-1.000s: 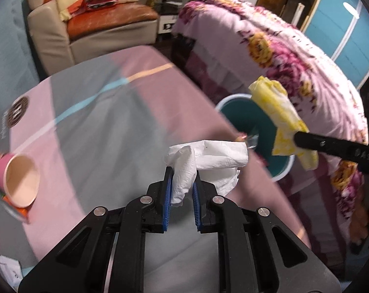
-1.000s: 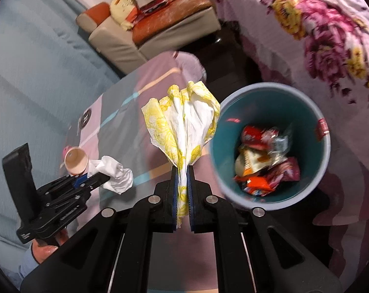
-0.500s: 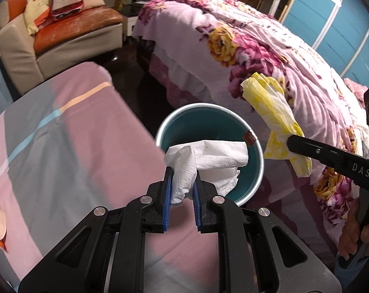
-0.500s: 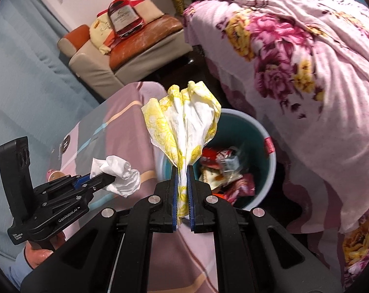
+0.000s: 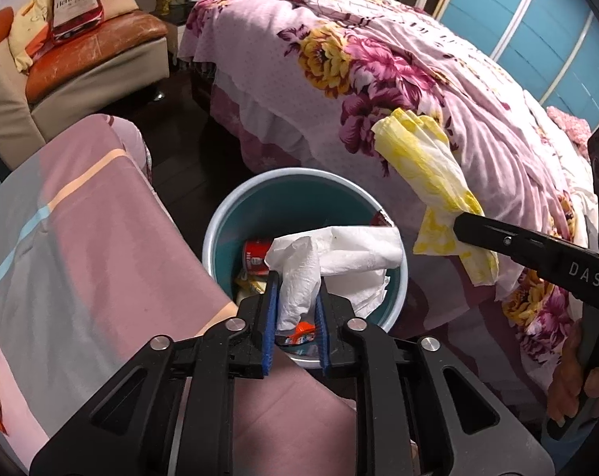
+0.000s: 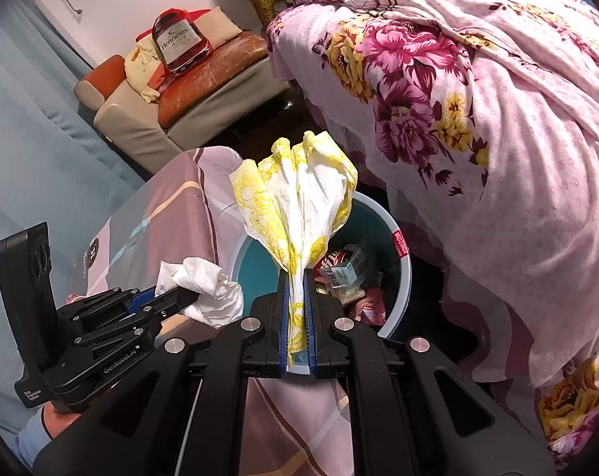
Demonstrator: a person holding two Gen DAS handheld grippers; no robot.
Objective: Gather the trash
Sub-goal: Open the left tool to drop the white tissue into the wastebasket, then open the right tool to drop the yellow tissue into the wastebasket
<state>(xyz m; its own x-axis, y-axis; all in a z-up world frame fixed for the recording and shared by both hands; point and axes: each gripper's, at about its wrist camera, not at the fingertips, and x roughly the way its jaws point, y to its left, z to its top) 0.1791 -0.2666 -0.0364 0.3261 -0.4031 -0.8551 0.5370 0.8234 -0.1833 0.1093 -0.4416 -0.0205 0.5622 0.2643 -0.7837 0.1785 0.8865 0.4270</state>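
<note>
home bedroom | floral-covered bed point(image 5: 398, 79) | sofa point(image 6: 204, 91)

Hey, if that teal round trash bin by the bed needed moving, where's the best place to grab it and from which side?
Grip the pale rim of the teal round trash bin on its table-facing side, coming straight down from above. The mouth is open and upright, so one finger likely fits inside the wall and one outside. The floral bedspread crowds the opposite side, and wrappers fill only the bottom.

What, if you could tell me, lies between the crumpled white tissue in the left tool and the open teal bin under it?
Nothing solid: in the left wrist view the crumpled white tissue hangs in open air over the teal plastic bin, with only wrappers inside it.
</note>
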